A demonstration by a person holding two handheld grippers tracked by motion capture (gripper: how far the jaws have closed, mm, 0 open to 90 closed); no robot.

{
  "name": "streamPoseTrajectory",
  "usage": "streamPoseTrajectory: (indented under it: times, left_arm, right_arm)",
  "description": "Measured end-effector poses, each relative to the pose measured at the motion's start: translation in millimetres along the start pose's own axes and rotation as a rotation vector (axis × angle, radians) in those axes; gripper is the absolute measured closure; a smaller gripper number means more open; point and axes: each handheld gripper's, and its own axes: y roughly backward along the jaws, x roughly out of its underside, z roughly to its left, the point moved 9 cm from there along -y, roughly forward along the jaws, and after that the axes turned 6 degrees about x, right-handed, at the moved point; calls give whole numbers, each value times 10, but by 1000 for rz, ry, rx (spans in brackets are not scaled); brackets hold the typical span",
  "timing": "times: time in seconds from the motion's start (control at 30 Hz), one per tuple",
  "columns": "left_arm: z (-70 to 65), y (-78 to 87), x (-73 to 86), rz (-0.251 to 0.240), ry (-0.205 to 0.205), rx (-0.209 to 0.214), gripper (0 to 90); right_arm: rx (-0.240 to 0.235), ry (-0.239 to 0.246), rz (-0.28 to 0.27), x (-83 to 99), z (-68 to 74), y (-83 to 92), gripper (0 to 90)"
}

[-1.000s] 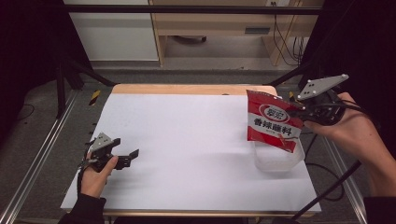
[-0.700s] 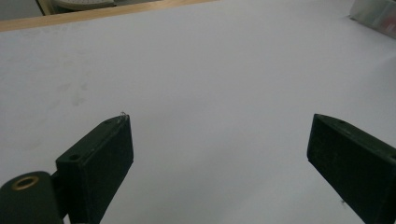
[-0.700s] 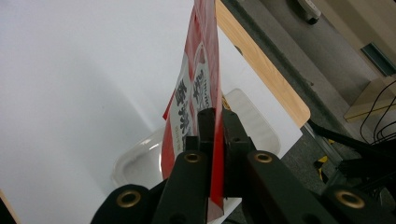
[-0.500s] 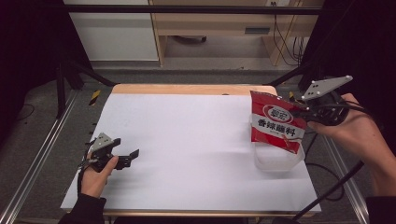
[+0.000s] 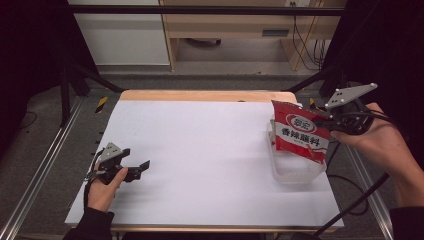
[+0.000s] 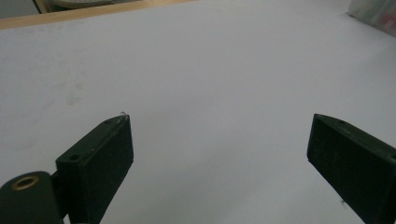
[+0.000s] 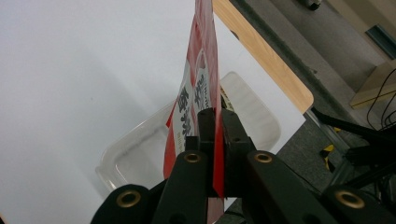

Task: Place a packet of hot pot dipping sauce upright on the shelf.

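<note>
My right gripper is clamped on the edge of a red sauce packet, with the jaws pressed together and only the thin film between them, as the right gripper view shows. The packet hangs from that pinch, just ahead of the jaws and below them, directly over a clear plastic tub that sits on the worktop under my right hand.

I judge the packet to be light and limp: a flat printed pouch, glossy, so probably slick against the pads. It holds its sheet shape from the side but bows a little, which suggests a soft paste or granule filling that will shift toward the lower end. The sealed border is the best place to hold it, since that strip is flat, stiffer than the belly, and squeezing it will not burst anything. My grip sits on such an edge now, and I would not move it toward the middle, where the filling could make the film slide or bulge out of the jaws. Swinging it quickly might let it pivot around the pinch point.

The tub looks thin-walled and light too, easy to nudge if the packet's lower corner drags on its rim.

My left gripper is well away on the far side of the worktop, jaws spread wide apart with nothing between them, low over bare white surface.
</note>
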Motion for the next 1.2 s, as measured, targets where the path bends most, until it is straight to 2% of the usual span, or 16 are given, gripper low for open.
streamPoseTrajectory:
  times: [0.2,0.43,0.67,0.97,1.1,1.2]
  left_arm:
    - [-12,-4,0,4,-4,-3,72]
    - [-39,-31,8,14,-13,0,72]
    - [-54,-33,8,16,-19,3,72]
    - [-70,-42,8,21,-28,5,72]
    - [-81,-50,15,24,-28,7,71]
    - [-88,-44,21,29,-36,9,72]
  right_arm:
    - [-22,-6,-11,76,55,-145,895]
    - [-32,-42,-16,247,99,-261,894]
    - [-22,-98,-20,436,89,-235,892]
    - [-21,-149,42,772,89,-199,882]
    - [-22,-166,41,828,73,-197,818]
    - [-1,-170,34,815,74,-194,661]
